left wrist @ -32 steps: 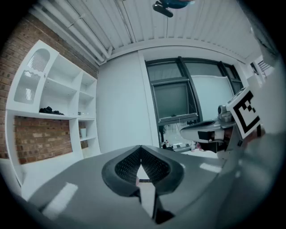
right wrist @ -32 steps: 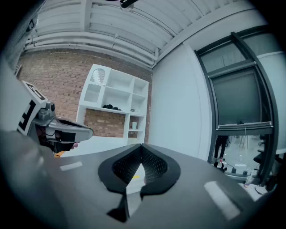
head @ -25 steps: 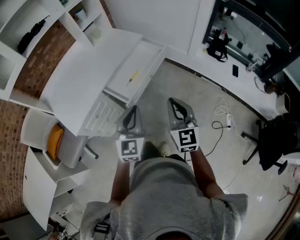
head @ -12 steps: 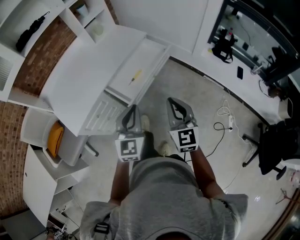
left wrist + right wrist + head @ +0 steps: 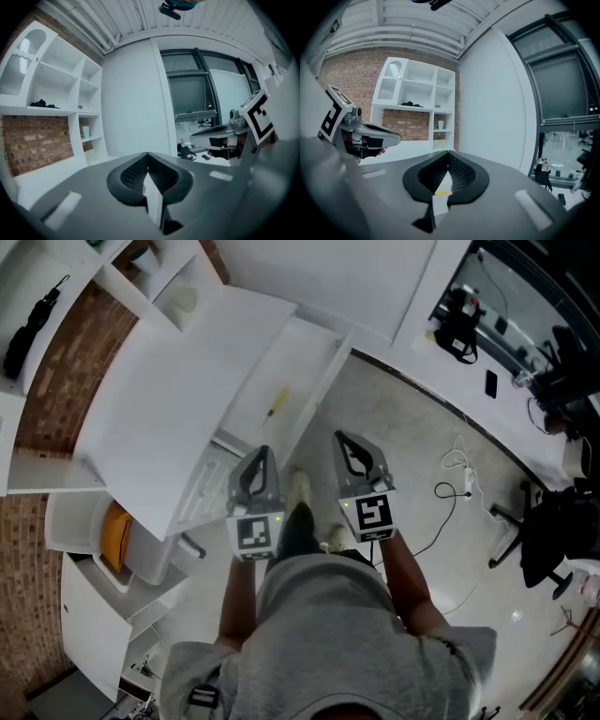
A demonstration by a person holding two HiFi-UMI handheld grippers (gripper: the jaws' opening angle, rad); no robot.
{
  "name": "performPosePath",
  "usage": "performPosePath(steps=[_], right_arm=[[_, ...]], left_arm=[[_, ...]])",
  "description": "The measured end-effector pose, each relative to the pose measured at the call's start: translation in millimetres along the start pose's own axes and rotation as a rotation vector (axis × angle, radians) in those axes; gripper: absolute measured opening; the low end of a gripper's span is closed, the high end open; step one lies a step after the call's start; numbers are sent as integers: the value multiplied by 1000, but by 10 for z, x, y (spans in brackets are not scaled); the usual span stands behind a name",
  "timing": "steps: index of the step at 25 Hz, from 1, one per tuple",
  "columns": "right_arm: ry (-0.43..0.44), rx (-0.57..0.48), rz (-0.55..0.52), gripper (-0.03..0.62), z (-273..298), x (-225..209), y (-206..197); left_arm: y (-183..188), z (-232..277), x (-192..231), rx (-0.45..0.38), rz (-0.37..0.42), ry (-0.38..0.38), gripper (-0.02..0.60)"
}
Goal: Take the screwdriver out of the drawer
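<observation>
A yellow-handled screwdriver [image 5: 277, 404] lies in the open white drawer [image 5: 323, 367] of the desk, seen in the head view. Both grippers hover side by side over the floor just short of the drawer's front. My left gripper [image 5: 264, 452] is shut with nothing held, its tips meeting in the left gripper view [image 5: 147, 153]. The right gripper [image 5: 341, 439] also has its tips together and empty [image 5: 449, 152]. Through the gap under its jaws a sliver of the yellow screwdriver [image 5: 442, 191] shows ahead. Neither gripper touches the drawer.
The white desk top [image 5: 169, 399] runs left of the drawer, with wall shelves [image 5: 56, 277] behind it. A white bin holding something orange [image 5: 114, 532] stands at the lower left. Cables [image 5: 452, 470] lie on the floor and a black chair [image 5: 553, 521] stands at the right.
The person has stepped toward the desk. Both grippers have moved forward together, and the drawer with the screwdriver now lies closer in front of them.
</observation>
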State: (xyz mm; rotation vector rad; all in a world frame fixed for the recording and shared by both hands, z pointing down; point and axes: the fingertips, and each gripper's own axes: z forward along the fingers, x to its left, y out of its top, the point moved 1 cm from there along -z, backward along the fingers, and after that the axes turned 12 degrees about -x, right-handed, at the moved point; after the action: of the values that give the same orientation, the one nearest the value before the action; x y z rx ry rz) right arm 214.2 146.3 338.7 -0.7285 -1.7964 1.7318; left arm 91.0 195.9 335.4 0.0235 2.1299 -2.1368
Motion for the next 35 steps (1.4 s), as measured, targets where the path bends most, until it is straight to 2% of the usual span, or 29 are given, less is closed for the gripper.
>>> performPosePath(steps=[7, 14, 26, 35], right_arm=[[-53, 70, 33, 3, 743, -180, -307], [-98, 170, 73, 3, 1297, -293, -811], [-120, 331, 159, 3, 1835, -268, -1820], [-128, 407, 203, 3, 2074, -293, -2421]], left_arm=[[-342, 691, 433, 78, -16, -74, 12], [-838, 1217, 734, 147, -28, -157, 12], [-1891, 1686, 894, 309, -97, -258, 12], [-2598, 1878, 927, 392, -102, -313, 12]])
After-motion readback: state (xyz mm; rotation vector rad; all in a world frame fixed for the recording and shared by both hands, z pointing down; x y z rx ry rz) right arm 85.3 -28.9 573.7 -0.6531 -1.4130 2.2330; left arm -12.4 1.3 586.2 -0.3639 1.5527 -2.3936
